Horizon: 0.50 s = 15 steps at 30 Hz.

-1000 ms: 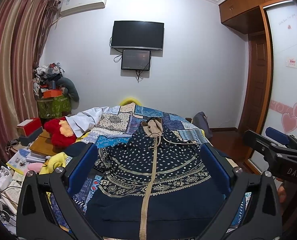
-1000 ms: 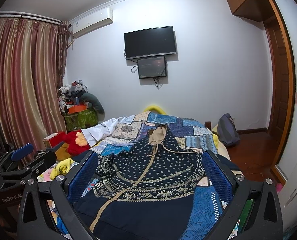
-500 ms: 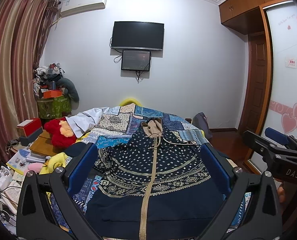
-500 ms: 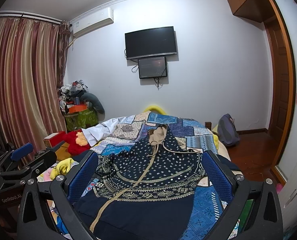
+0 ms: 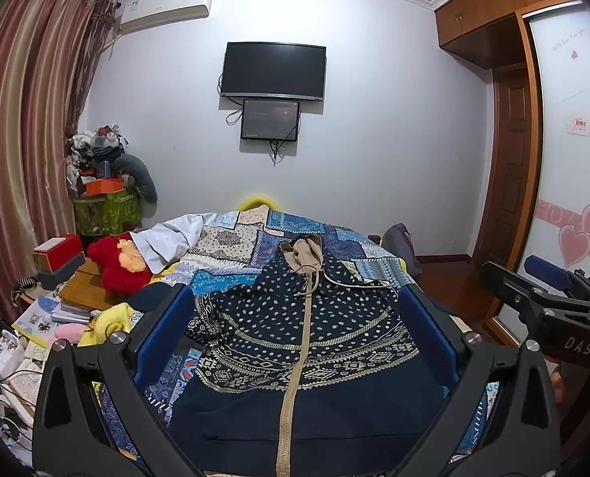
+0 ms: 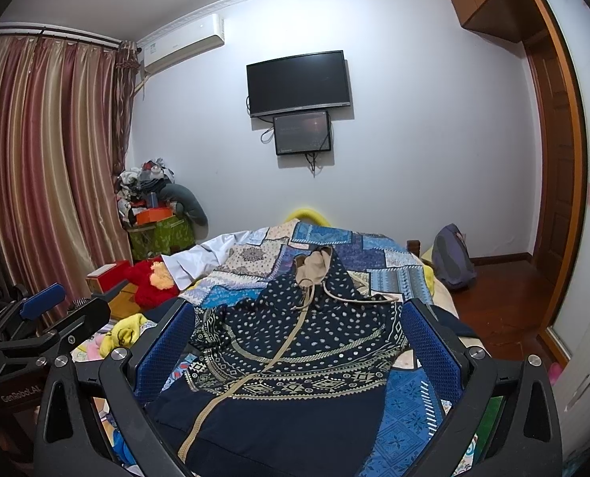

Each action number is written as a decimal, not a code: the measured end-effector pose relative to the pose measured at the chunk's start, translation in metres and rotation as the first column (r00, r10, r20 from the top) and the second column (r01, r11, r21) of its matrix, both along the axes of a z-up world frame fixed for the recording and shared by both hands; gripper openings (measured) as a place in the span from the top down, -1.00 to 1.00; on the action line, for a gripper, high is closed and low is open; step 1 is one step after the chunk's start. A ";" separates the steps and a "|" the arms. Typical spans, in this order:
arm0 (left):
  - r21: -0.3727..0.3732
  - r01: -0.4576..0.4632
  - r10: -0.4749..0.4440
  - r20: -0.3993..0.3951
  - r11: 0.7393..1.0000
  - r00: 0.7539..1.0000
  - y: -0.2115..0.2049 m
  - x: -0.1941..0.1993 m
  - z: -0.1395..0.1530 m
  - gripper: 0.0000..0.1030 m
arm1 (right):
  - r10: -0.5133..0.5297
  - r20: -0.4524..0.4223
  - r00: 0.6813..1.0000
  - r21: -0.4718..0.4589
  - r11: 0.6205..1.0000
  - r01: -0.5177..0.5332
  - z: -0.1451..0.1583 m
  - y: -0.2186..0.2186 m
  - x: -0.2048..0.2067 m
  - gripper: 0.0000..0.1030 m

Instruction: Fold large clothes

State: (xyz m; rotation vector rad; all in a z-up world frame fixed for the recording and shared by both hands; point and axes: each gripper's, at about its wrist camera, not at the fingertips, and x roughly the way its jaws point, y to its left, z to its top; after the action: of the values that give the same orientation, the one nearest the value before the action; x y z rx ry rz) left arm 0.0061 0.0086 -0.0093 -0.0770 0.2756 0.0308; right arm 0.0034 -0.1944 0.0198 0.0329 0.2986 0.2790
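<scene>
Both hand-held grippers (image 5: 295, 334) (image 6: 297, 342) spread above hoodie (image 5: 295, 338) on patchwork bedspread (image 5: 231, 242); wall TV (image 5: 274, 70).

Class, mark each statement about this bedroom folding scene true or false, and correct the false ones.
1. The navy hoodie lies spread on the bed. True.
2. The left gripper is clamped on a sleeve. False: it is open, holding nothing.
3. The hoodie's zipper is beige. True.
4. The television is switched on, showing a picture. False: its screen is dark.
5. The right gripper is open. True.
</scene>
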 end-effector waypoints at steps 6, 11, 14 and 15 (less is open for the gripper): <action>-0.001 0.002 -0.002 -0.010 1.000 1.000 0.002 0.003 -0.001 -1.00 | -0.001 -0.011 1.000 0.000 1.000 0.001 -0.001 -0.002 0.005 -1.00; 0.001 0.003 -0.003 -0.032 1.000 0.999 0.006 0.014 -0.004 -1.00 | -0.009 -0.033 0.999 0.006 1.000 0.009 -0.005 -0.002 0.017 -1.00; 0.003 0.002 -0.002 -0.050 1.000 0.999 0.012 0.027 -0.006 -1.00 | -0.012 -0.053 0.999 0.006 1.000 0.012 -0.009 0.000 0.031 -1.00; 0.005 -0.001 0.001 -0.059 1.000 0.998 0.015 0.033 -0.007 -1.00 | -0.013 -0.061 0.998 0.005 1.000 0.013 -0.011 0.002 0.037 -1.00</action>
State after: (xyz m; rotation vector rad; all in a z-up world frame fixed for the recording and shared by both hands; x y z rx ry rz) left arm 0.0389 0.0236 -0.0165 -0.0714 0.3341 0.0344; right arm 0.0400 -0.1928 0.0090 0.0481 0.3582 0.2665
